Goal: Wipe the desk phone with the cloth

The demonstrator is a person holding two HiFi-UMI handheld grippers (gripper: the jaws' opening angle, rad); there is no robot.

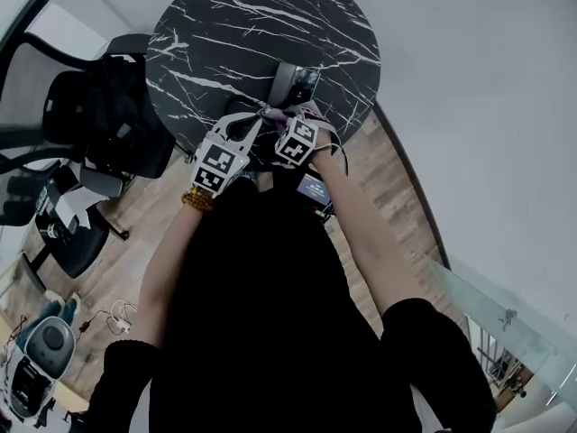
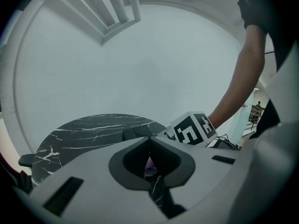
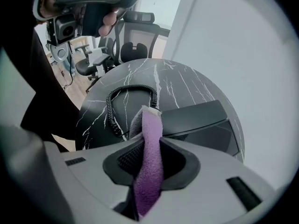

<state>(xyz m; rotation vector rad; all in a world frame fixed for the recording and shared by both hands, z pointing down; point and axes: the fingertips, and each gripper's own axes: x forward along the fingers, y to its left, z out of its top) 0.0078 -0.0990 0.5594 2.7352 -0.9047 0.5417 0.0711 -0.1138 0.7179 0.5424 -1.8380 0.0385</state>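
Note:
A dark desk phone sits on the near part of a round black marble table. In the right gripper view its body lies just ahead, with the coiled cord to its left. My right gripper is shut on a purple cloth, which runs as a strip through the jaws and sticks out beyond them. My left gripper has its jaws together, with a bit of the cloth showing between them. In the head view both grippers, left and right, hold the cloth close in front of the phone.
Black office chairs stand left of the table on a wooden floor. A white wall curves round the right. A glass panel is at lower right. A grey device sits on the floor at lower left.

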